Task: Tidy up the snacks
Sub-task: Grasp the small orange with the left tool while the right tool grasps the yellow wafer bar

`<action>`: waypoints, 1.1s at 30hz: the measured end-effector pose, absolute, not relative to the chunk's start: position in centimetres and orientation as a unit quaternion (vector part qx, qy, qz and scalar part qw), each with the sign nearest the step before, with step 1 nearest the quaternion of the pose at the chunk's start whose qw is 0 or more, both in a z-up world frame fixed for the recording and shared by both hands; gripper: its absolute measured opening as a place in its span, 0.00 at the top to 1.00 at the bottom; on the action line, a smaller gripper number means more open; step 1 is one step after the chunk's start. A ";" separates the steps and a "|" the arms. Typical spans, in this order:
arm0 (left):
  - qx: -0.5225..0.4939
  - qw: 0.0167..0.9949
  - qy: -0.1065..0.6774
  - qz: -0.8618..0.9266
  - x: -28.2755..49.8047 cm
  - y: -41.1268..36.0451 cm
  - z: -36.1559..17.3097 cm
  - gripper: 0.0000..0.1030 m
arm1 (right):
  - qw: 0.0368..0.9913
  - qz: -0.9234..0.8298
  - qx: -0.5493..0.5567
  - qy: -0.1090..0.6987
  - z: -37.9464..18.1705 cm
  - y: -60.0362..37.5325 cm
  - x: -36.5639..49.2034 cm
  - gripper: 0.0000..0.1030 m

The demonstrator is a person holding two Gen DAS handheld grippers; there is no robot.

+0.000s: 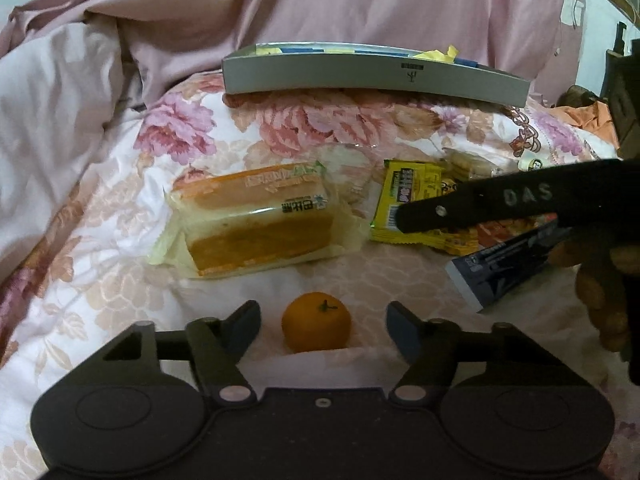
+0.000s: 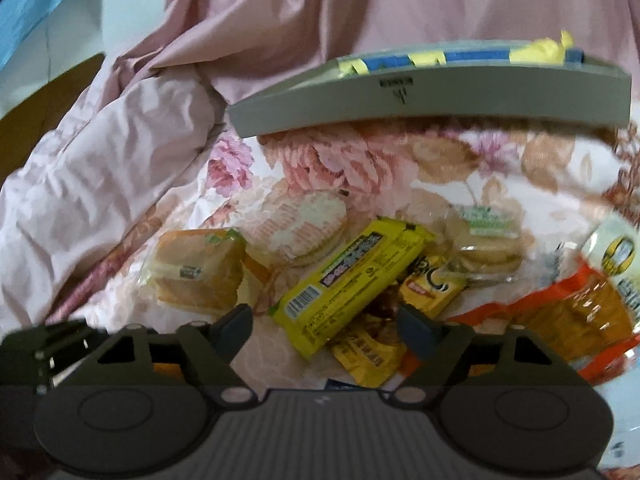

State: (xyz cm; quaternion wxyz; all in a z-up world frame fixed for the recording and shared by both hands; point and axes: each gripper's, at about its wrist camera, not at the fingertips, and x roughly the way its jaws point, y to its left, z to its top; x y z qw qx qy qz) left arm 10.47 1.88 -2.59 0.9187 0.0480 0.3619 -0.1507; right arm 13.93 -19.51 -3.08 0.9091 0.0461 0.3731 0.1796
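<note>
A small orange (image 1: 316, 327) lies on the floral bedspread between the open fingers of my left gripper (image 1: 322, 326), untouched. Behind it lie a wrapped cake slice (image 1: 260, 224) and a yellow snack bar (image 1: 404, 208). My right gripper (image 2: 324, 326) is open and hovers over the yellow snack bar (image 2: 348, 280); one of its fingers (image 1: 480, 208) crosses the left wrist view. Around it lie yellow packets (image 2: 368, 356), the cake slice (image 2: 196, 276), round wafers (image 2: 304, 228), wrapped biscuits (image 2: 484, 244) and an orange bag (image 2: 560, 316).
A grey box (image 1: 376, 76) holding blue and yellow packets stands at the back, and shows in the right wrist view (image 2: 432, 100). A dark blue packet (image 1: 504, 268) lies at the right. Pink bedding (image 1: 280, 4) is heaped behind and to the left.
</note>
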 end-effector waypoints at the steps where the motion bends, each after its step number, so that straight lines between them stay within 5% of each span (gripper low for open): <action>1: 0.046 0.917 0.366 -0.152 10.5 1.9 -2.6 0.43 | 0.907 0.181 0.059 0.376 -3.3 -19.6 14.2 0.24; 6: 0.048 0.915 0.377 -0.138 10.8 1.6 -3.0 0.61 | 0.901 0.180 0.103 0.382 -3.9 -19.6 15.2 0.39; 12: 0.018 0.918 0.374 -0.126 10.9 1.6 -3.2 0.62 | 0.894 0.158 0.175 0.380 -4.5 -19.9 16.6 0.49; 19: 0.014 0.925 0.362 -0.118 11.3 1.2 -3.4 0.63 | 0.881 0.143 0.241 0.380 -5.6 -20.0 18.2 0.50; 23: -0.006 0.926 0.361 -0.110 11.6 1.5 -3.3 0.63 | 0.884 0.118 0.243 0.383 -5.7 -20.1 18.7 0.75; 26: -0.014 0.927 0.359 -0.108 11.7 1.5 -3.3 0.63 | 0.879 0.124 0.256 0.383 -5.9 -20.5 18.6 0.80; 30: -0.021 0.928 0.358 -0.102 11.8 1.6 -3.3 0.63 | 0.878 0.140 0.243 0.387 -5.6 -20.2 18.4 0.79; 33: -0.028 0.928 0.359 -0.098 12.0 1.8 -3.2 0.63 | 0.871 0.155 0.250 0.393 -5.7 -20.2 18.9 0.67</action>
